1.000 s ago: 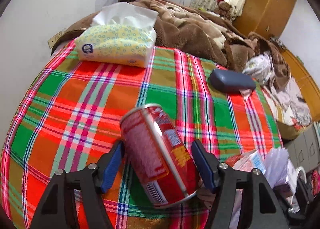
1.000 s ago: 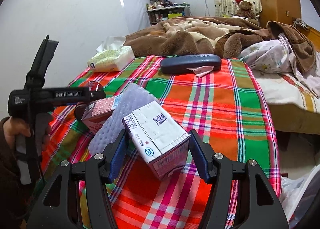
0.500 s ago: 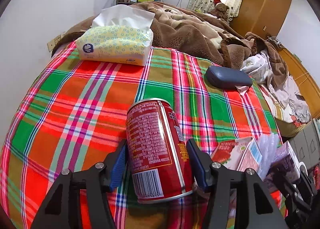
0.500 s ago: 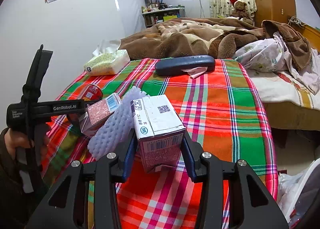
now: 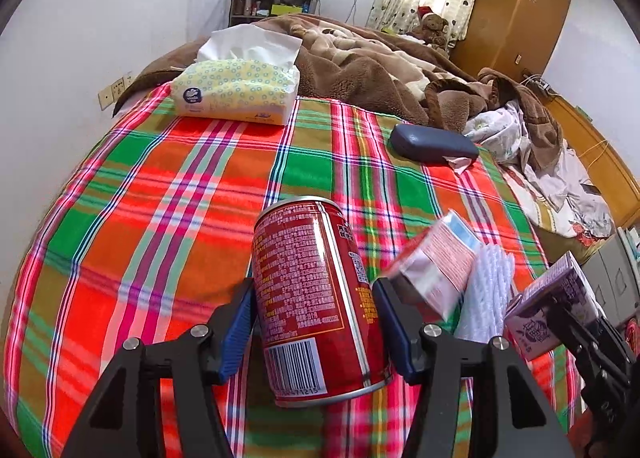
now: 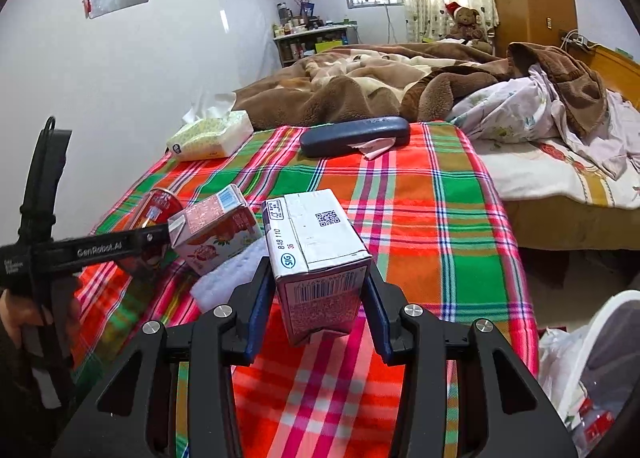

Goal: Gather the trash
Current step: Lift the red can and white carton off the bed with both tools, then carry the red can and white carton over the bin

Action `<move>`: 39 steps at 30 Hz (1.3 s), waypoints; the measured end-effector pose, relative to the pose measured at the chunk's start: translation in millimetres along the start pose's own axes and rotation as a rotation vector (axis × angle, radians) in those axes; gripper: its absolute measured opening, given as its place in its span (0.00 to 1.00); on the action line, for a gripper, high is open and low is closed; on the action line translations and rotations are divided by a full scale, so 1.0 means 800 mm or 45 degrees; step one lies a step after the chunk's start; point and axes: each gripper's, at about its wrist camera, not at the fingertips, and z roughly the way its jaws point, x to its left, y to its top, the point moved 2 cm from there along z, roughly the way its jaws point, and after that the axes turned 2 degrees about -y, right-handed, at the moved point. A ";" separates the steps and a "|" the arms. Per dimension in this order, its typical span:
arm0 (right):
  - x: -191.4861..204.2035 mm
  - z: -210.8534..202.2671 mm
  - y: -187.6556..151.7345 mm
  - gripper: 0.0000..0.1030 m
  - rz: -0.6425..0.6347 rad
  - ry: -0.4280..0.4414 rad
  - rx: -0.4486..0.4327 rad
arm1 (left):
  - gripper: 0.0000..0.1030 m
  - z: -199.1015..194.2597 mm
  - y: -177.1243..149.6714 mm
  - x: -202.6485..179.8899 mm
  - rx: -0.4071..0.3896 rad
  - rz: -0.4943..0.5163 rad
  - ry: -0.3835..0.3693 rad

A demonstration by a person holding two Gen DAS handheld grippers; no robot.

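Note:
My left gripper (image 5: 314, 322) is shut on a red drink can (image 5: 316, 298), held upright just above the plaid cloth (image 5: 160, 198). My right gripper (image 6: 318, 298) is shut on a white and purple drink carton (image 6: 316, 250), lifted off the cloth. The carton also shows at the right edge of the left wrist view (image 5: 552, 306). A pink drink carton (image 6: 216, 230) lies on a white foam sheet (image 6: 228, 278) between the two grippers. The can (image 6: 156, 214) and the left gripper's body (image 6: 48, 258) show at the left in the right wrist view.
A tissue pack (image 5: 236, 90) lies at the cloth's far left. A dark blue glasses case (image 6: 356, 136) with a pink paper scrap lies at the far edge. Brown blankets (image 6: 360, 86) are piled behind. A white bag with trash (image 6: 592, 378) sits low at the right.
My left gripper has closed on the can and stood it upright. My right gripper has closed on the white carton, turned it straight and lifted it.

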 end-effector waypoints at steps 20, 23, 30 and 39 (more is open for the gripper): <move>-0.032 -0.079 -0.014 0.42 0.077 -0.048 -0.111 | 0.57 -0.105 -0.063 -0.096 -0.089 0.187 -0.128; -0.041 -0.092 -0.017 0.42 0.086 -0.067 -0.128 | 0.57 -0.116 -0.073 -0.120 -0.095 0.233 -0.153; -0.068 -0.128 -0.029 0.42 0.119 -0.132 -0.177 | 0.57 -0.137 -0.093 -0.173 -0.117 0.309 -0.227; -0.112 -0.164 -0.044 0.42 0.176 -0.238 -0.217 | 0.57 -0.154 -0.115 -0.245 -0.135 0.414 -0.325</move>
